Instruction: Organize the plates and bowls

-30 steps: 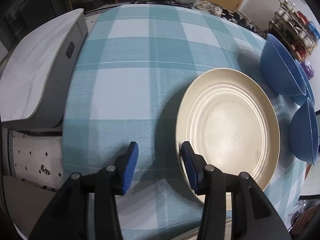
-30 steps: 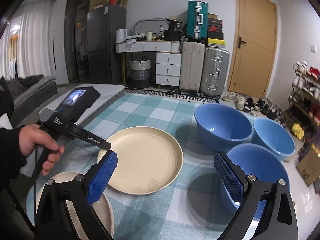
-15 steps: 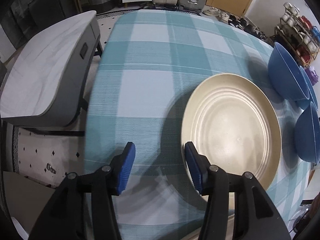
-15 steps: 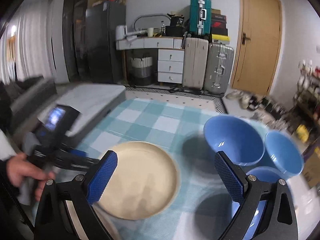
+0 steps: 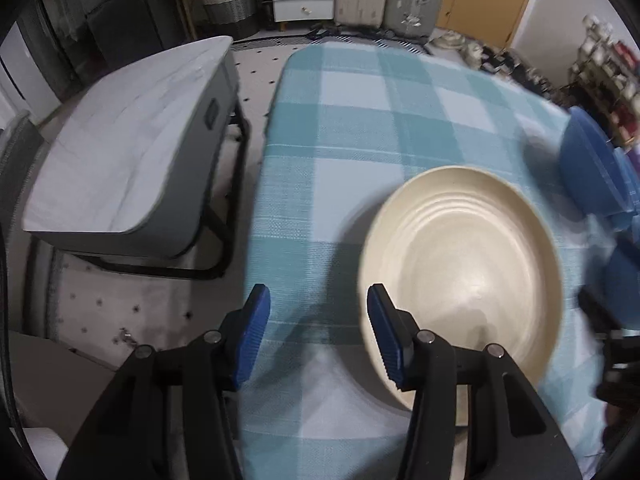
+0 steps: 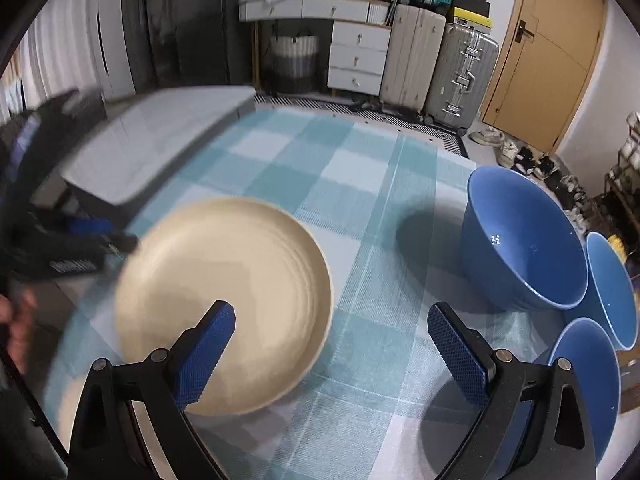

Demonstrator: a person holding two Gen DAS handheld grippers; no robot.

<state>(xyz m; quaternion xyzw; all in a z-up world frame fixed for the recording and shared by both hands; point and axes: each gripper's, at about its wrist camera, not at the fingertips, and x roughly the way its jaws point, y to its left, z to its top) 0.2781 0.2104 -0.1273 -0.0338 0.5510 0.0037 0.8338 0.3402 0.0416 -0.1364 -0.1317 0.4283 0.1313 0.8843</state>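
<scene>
Cream plate point(image 6: 224, 300) lies flat on the checked cloth point(image 5: 360, 128) of the bench, near its front edge. Three blue bowls stand to its right: a big bowl point(image 6: 524, 240), and two smaller ones, the far bowl point(image 6: 612, 292) and the near bowl point(image 6: 588, 380), close together and perhaps touching.

The left claw point(image 5: 318, 336) has its fingers apart with nothing between them; its right finger sits over the plate's left rim, but I cannot tell if it touches. The right claw point(image 6: 330, 356) is wide apart and also empty, with its left finger above the plate and its right finger above bare cloth.

Risks, as I judge them: both claws are near the same plate, so they could bump each other, or one could push the plate while the other tries to grip it. The plate is close to the bench edge, and a push toward the front could slide it off, or drag the cloth. A thin rim grip may also slip and let the plate tip. If the right claw goes to the bowls, the tight group may knock together.

Writing: a white label shows on the left tool point(image 6: 72, 266) in the right view, but blur makes it unreadable. No other text can be read.
</scene>
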